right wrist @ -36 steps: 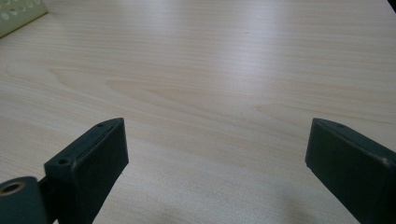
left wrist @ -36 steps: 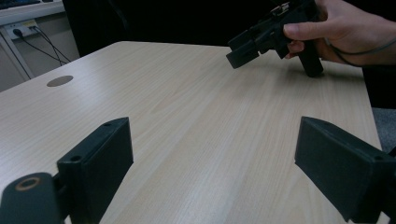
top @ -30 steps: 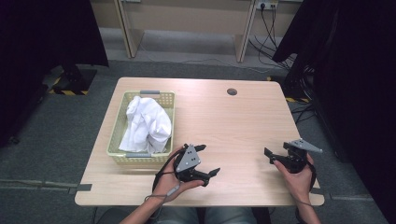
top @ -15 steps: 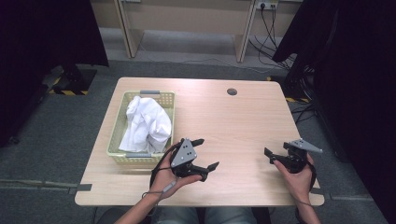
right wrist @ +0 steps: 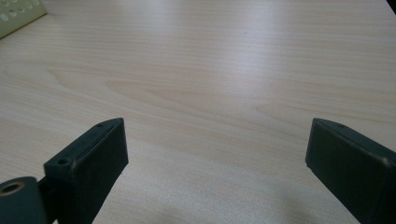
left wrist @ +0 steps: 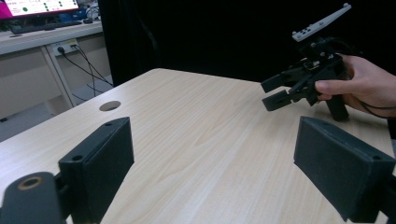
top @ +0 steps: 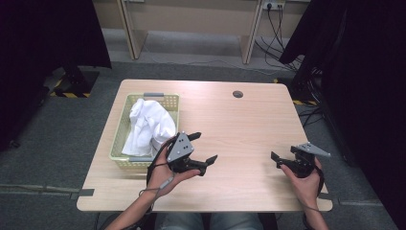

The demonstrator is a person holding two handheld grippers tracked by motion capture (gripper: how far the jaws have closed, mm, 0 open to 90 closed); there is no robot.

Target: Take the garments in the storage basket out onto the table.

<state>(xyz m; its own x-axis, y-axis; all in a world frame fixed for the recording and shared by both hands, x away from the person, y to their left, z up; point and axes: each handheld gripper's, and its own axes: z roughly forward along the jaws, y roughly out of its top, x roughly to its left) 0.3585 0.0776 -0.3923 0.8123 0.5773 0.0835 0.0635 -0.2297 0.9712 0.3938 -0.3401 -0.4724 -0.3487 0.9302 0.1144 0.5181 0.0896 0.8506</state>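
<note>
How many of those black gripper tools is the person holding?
2. The left gripper is beside the basket holding white cloth; the right gripper is near the table's right edge.

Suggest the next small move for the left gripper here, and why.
Probably swing the left gripper back toward the white cloth in the basket: its jaws stand open and hold nothing, they face the right gripper, and the cloth lies beside that hand.

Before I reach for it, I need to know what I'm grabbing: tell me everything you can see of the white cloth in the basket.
The white cloth is a crumpled, soft-looking fabric bundle, plain with no visible print. It lies heaped in the pale yellow-green perforated plastic basket at the table's left side, bulging above the rim and spilling toward the near right corner. The left gripper, jaws open, hovers just beside it; whether the hand touches it is unclear.
</note>
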